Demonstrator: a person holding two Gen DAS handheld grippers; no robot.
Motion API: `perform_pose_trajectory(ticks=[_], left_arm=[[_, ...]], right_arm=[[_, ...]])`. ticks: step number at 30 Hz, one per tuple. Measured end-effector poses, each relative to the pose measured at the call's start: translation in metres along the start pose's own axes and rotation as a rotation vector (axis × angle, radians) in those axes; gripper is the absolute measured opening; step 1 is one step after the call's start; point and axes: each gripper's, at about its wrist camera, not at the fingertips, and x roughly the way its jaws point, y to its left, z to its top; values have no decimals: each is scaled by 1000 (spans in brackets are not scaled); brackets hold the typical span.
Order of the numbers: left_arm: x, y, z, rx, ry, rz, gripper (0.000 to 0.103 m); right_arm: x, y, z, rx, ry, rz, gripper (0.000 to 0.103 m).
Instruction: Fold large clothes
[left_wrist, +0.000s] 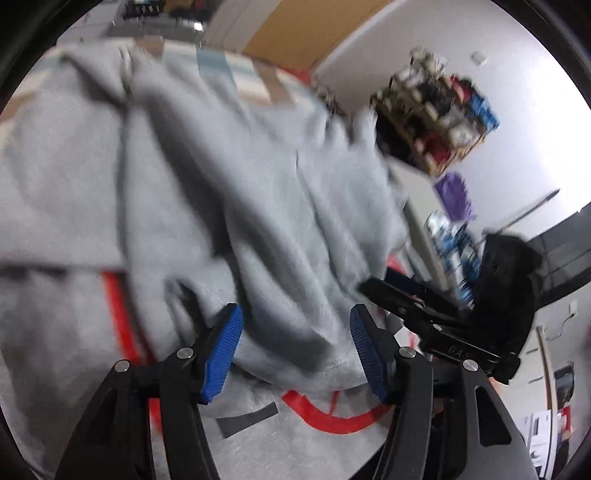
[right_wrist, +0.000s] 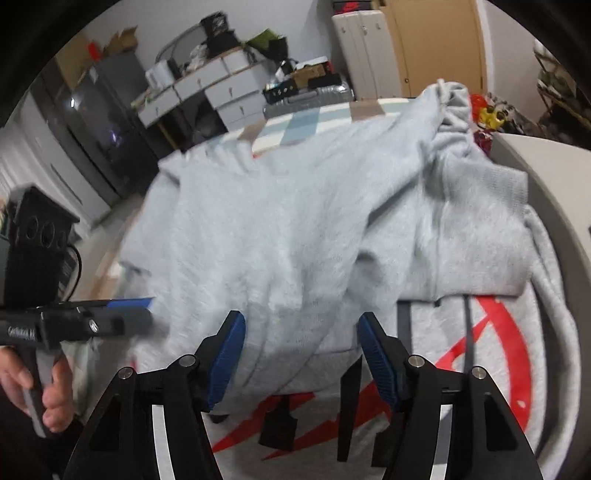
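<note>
A large light grey sweatshirt (left_wrist: 229, 177) with a red and dark printed graphic (left_wrist: 332, 421) lies spread on the table, its far part folded back over the print. It fills the right wrist view (right_wrist: 280, 221) too, with the red print (right_wrist: 491, 354) at the lower right. My left gripper (left_wrist: 295, 350) is open, its blue pads on either side of the folded hem, holding nothing. My right gripper (right_wrist: 301, 354) is open over the same folded edge, empty. Each gripper shows in the other's view: the right (left_wrist: 424, 314), the left (right_wrist: 92, 317).
A striped cloth (right_wrist: 314, 122) covers the table beyond the sweatshirt. A white curved edge (right_wrist: 554, 177) lies at the right. Behind are drawers (right_wrist: 221, 88), a dark cabinet (right_wrist: 96, 122), a cluttered shelf (left_wrist: 436, 114) and white walls.
</note>
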Motion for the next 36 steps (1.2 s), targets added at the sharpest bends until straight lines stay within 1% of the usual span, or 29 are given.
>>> perform_pose_trajectory(ticks=[1,2,3,5,6,8,9,10,11,12,13,14,15,16,17,19,20,23,24,25,26,28,31,32,35,36], left_arm=[[-17,4,11,7,-42,24,55],[-28,7,23,8,-74,55,55],[-35,14,33,1,-91,88,55],[-41,34,52,-41,-103,153,56],[-42,51,62,-73,-93,193,57],[-39,82,75,-147,-55,279,57],[-36,93,77,-173,-45,289,57],[-29,113,81,-216,-20,289,57],[-23,126,82,-241,4,283,57],[-17,136,82,-258,26,259,57],[-10,141,83,-263,30,238,57],[-12,147,82,-260,25,228,57],[-11,145,82,-255,22,225,57],[-4,145,84,-241,19,235,57],[-2,144,86,-218,17,254,57],[6,133,92,-161,30,313,57],[11,121,99,-134,38,344,57],[24,115,112,-82,40,415,57],[19,119,117,-71,41,428,57],[25,119,124,-49,43,448,57],[29,119,130,-38,45,464,57],[36,122,141,-29,52,487,58],[43,126,156,-21,58,520,58],[43,125,158,-16,60,520,58],[48,136,178,-27,34,528,58],[46,139,180,-35,21,529,58]], right_arm=[[-8,-5,6,24,-33,19,70],[-16,-10,17,40,-69,31,83],[-19,-13,26,46,-83,26,91],[-20,-23,57,57,-107,-59,95],[-14,-27,73,30,-93,-103,98],[9,-36,101,-21,-18,-213,98],[26,-45,113,-25,41,-267,98],[43,-54,122,-15,103,-289,98],[57,-63,127,1,153,-291,98],[66,-68,130,9,188,-290,97],[81,-74,134,17,230,-293,97],[90,-77,135,17,245,-298,98],[96,-78,136,11,258,-302,98],[108,-76,136,-15,294,-316,98],[113,-73,135,-39,309,-327,98],[116,-74,139,-62,316,-314,98],[118,-78,143,-48,318,-282,100],[121,-80,147,-73,298,-243,101],[121,-77,143,-84,293,-239,100],[123,-75,146,-84,279,-213,96],[126,-72,149,-73,271,-198,96],[133,-67,154,-81,254,-212,97],[145,-66,170,-66,223,-197,97],[151,-66,177,-65,219,-199,97],[165,-64,195,-65,211,-210,97],[170,-64,201,-61,209,-212,97]])
